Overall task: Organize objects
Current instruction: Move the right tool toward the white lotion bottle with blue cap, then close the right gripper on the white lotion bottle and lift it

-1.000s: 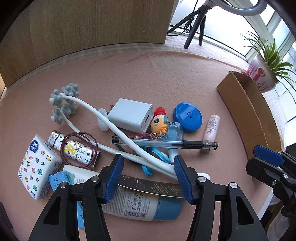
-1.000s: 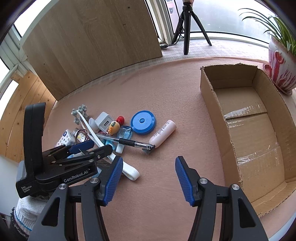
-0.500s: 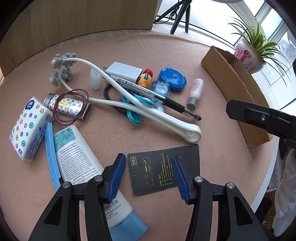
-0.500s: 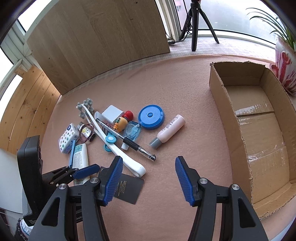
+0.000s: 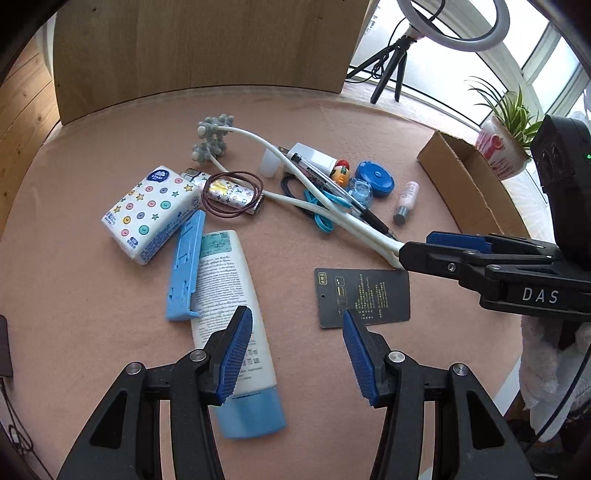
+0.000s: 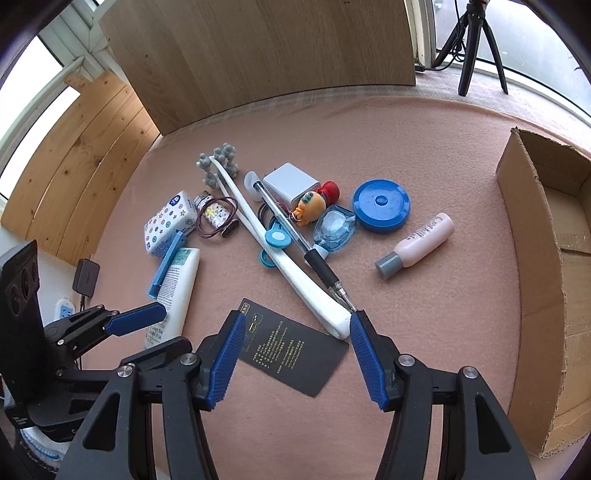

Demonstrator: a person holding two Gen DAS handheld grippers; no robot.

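- Clutter lies mid-bench: black card nearest, white tube, pen, pink bottle.
- Left hand-held gripper hovers spread, pinching nothing.
- Right hand-held gripper hovers spread above the card, empty.
- Cardboard box stands at the right, apart.

This looks like a sunlit room of a home set up for recording. A round table covered in pink felt stands beside large windows at 1 o'clock, with wood-panelled walls at 10 o'clock. A potted spider plant sits at 2 o'clock, and a ring light on a tripod stands at 12 o'clock.
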